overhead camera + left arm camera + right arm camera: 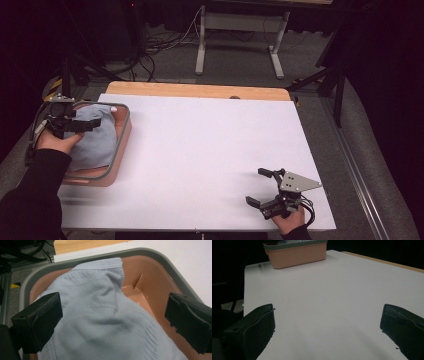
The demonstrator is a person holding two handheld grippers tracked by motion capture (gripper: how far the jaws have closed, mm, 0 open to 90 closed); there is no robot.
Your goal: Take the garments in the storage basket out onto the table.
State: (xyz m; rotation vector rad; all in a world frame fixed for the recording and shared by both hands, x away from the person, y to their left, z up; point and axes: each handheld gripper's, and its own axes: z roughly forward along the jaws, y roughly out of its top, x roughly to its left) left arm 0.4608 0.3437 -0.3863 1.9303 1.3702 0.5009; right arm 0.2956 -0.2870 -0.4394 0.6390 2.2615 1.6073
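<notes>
From the high view, a person in dark sleeves works at a white table with 2 tools. The left tool hangs over a pale blue garment heaped in a salmon basket with a grey rim at the table's left edge, the forearm angled up from the lower left corner. The right tool sits low near the table's front right corner, well apart from the basket, its jaws spread wide and pointing left, a grey plate on top.

The left gripper view adds the knit's ribbed hem and perforated weave. The garment fills most of the basket, and the left tool stands wide open, astride the cloth, gripping nothing; whether the pads touch the cloth cannot be told.

The right gripper view looks low across the bare table to the basket at the far side. The right tool is wide open and empty.
</notes>
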